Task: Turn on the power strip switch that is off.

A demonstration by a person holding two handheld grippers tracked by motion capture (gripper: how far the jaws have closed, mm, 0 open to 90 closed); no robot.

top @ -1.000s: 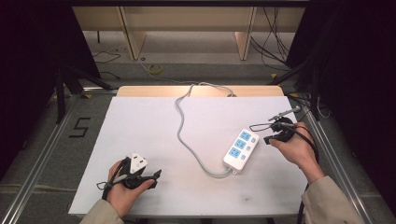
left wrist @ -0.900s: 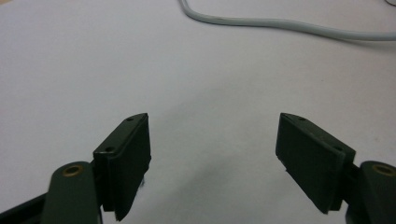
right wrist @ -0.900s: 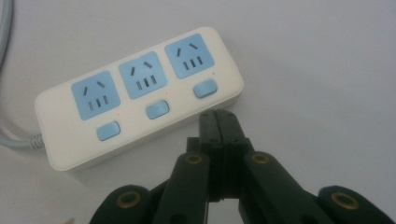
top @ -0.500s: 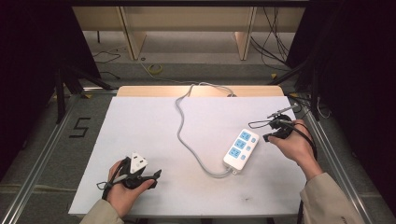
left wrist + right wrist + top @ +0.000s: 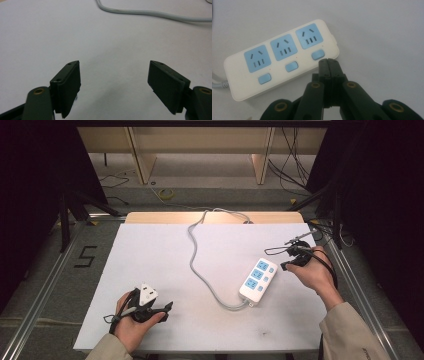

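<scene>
A white power strip [image 5: 258, 278] with three blue sockets lies on the white table [image 5: 160, 250], at about four o'clock from the table's middle, set on a slant. In the right gripper view each socket on the strip [image 5: 282, 62] has a small blue switch beside it. Its grey cord [image 5: 195, 255] leaves the near end of the strip, curves toward the centre, then runs up to twelve o'clock and over the far edge of the table. A stretch of that cord [image 5: 155, 15] crosses the top of the left gripper view.

The right gripper [image 5: 287, 257] sits at about two o'clock from the strip, held in the person's right hand [image 5: 312, 272]. Its jaws are pressed together with nothing between them, and in its own view the closed tips [image 5: 329, 62] are just beside the switch nearest the strip's end; whether they touch it I cannot tell.

The left gripper [image 5: 167, 307] is well apart from the strip, at about eight o'clock from it near the table's front edge, held in the left hand [image 5: 132, 322]. Its jaws [image 5: 115, 82] stand wide apart over bare table, holding nothing.
</scene>
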